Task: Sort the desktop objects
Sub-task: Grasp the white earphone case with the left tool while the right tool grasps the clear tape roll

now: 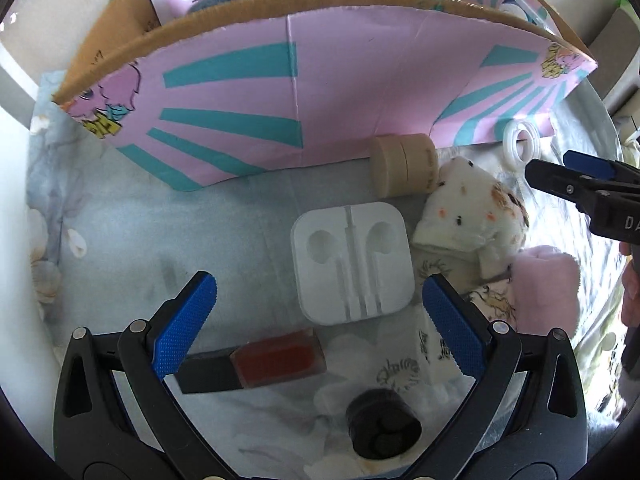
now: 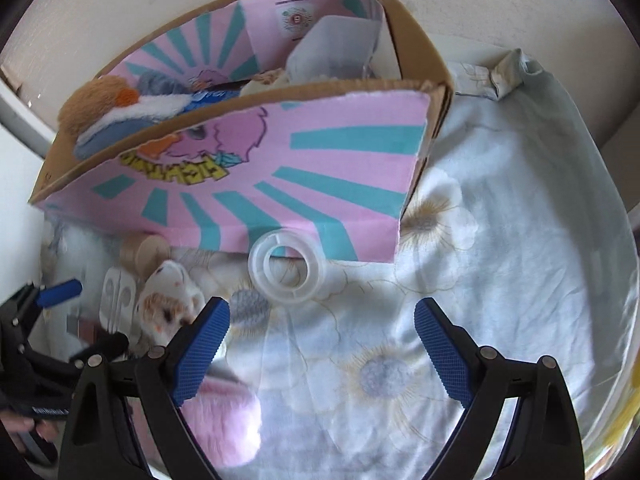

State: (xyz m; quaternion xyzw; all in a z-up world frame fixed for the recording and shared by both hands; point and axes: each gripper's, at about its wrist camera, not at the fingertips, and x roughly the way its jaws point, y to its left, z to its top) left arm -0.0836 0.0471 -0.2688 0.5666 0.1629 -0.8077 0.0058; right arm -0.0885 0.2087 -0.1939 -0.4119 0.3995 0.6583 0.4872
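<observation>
My left gripper hangs open over a white earphone case, its blue pads to either side of the case's near end. A red nail-polish bottle with a black cap and a small black round case lie nearer to me. A tan cylinder, a white plush toy and a pink cloth lie to the right. My right gripper is open above the flowered cloth, just short of a clear plastic ring. The pink cloth lies under its left finger.
A pink and teal cardboard box stands behind the objects, holding a brown plush toy and a clear container. A pale flowered cloth covers the table. The right gripper shows at the left view's right edge.
</observation>
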